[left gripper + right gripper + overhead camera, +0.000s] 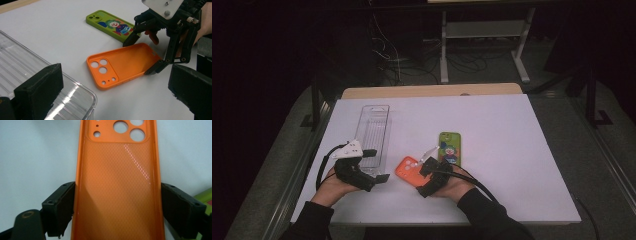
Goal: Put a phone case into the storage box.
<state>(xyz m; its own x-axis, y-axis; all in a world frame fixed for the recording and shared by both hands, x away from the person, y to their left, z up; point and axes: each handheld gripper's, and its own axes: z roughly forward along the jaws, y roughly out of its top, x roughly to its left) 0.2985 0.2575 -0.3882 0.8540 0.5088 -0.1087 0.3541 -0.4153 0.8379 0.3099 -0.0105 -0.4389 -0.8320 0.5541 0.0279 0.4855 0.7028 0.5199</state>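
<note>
An orange phone case [406, 169] lies inside-up on the white table, camera holes toward the left. My right gripper [418, 174] holds it across its width. In the right gripper view the two black jaws press on the long edges of the orange case [117, 182]. The left gripper view shows that right gripper [140, 56] straddling the case [120, 65], which rests flat. A green phone case [449, 147] with a clown picture lies just beyond it. My left gripper [377, 165] stands open at the near end of a clear plastic tray [374, 125], with nothing between its jaws.
The clear ribbed tray [25, 65] lies lengthwise at the table's left, its near corner under my left jaw. The green case [110, 23] sits close behind the right gripper. The white table [512, 150] has open room to the right and back.
</note>
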